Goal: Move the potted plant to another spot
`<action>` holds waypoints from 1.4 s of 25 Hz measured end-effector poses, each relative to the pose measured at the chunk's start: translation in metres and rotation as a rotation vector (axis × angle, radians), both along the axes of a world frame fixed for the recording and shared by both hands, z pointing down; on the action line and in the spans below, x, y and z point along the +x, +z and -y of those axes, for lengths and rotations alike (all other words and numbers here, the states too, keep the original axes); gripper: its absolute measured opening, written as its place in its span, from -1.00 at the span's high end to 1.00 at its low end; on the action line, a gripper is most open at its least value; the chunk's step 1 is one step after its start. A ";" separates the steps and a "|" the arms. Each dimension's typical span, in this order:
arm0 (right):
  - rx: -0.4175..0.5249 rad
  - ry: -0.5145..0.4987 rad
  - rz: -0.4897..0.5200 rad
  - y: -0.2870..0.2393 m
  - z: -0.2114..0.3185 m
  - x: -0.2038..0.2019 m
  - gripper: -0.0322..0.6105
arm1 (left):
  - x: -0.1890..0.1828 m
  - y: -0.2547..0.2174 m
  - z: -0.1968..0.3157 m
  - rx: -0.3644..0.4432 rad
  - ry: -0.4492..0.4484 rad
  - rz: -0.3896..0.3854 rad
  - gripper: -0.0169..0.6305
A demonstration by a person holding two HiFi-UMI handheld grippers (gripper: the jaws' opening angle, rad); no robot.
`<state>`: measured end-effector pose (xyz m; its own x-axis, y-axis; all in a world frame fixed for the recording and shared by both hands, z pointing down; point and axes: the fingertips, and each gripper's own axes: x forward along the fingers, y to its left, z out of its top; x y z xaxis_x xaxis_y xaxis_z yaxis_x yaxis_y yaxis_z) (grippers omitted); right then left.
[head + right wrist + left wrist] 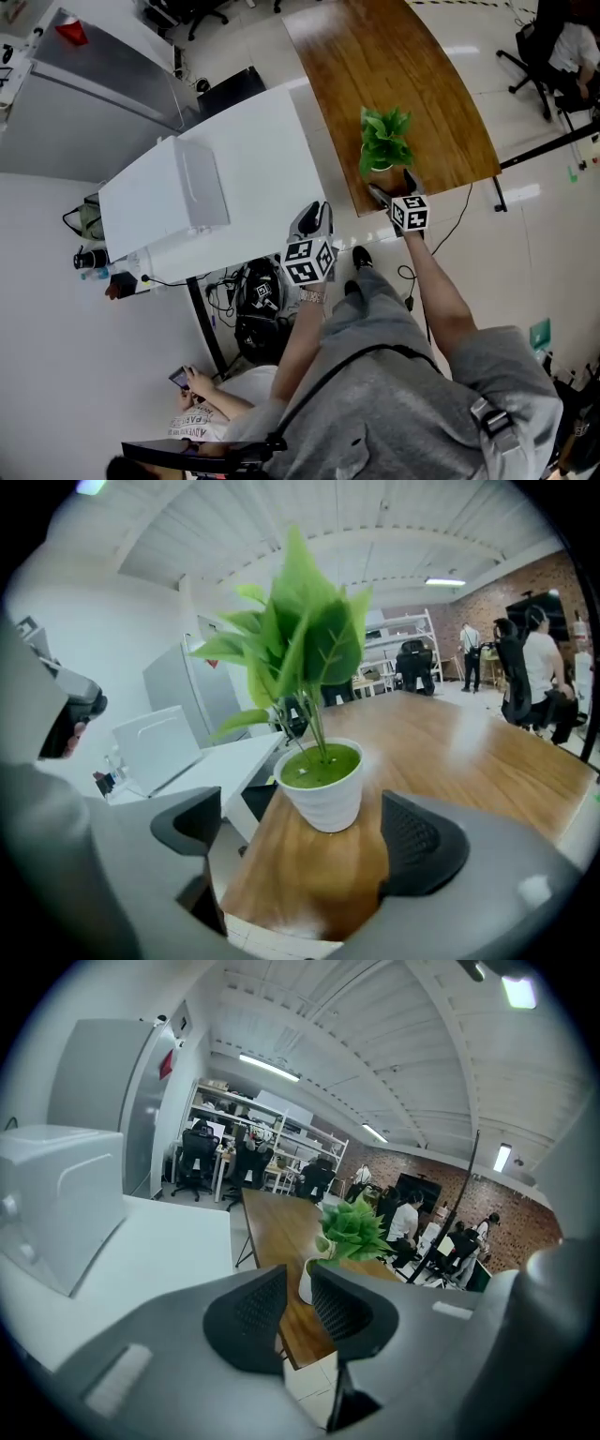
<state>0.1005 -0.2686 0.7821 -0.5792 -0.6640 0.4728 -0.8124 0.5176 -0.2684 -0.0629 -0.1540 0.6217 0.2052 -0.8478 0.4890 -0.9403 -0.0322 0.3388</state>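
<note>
The potted plant (383, 142), green leaves in a small white ribbed pot (323, 787), stands near the front corner of the wooden table (403, 75). My right gripper (392, 186) is at that corner, just short of the pot. In the right gripper view its jaws stand wide apart, the pot lies ahead between them, and neither pad touches it (305, 841). My left gripper (314, 216) hangs over the white table's front edge, left of the plant. Its jaws are almost together with nothing between them (298, 1297); the plant (351, 1230) shows beyond them.
A white table (272, 141) adjoins the wooden one on the left and carries a white box-like machine (164, 199). Cables and a bag lie on the floor below. People sit at desks far behind (534, 667), and one person sits at the lower left (202, 403).
</note>
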 end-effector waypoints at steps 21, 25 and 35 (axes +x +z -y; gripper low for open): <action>0.040 -0.121 0.088 -0.214 -0.206 -0.048 0.90 | 0.080 -0.085 -0.114 0.150 0.063 -0.021 0.65; 0.013 -0.141 0.058 -0.223 -0.209 -0.047 0.90 | 0.081 -0.098 -0.108 0.178 0.061 -0.010 0.65; 0.012 -0.158 0.007 -0.234 -0.211 -0.037 0.90 | 0.099 -0.104 -0.108 0.162 0.061 0.023 0.65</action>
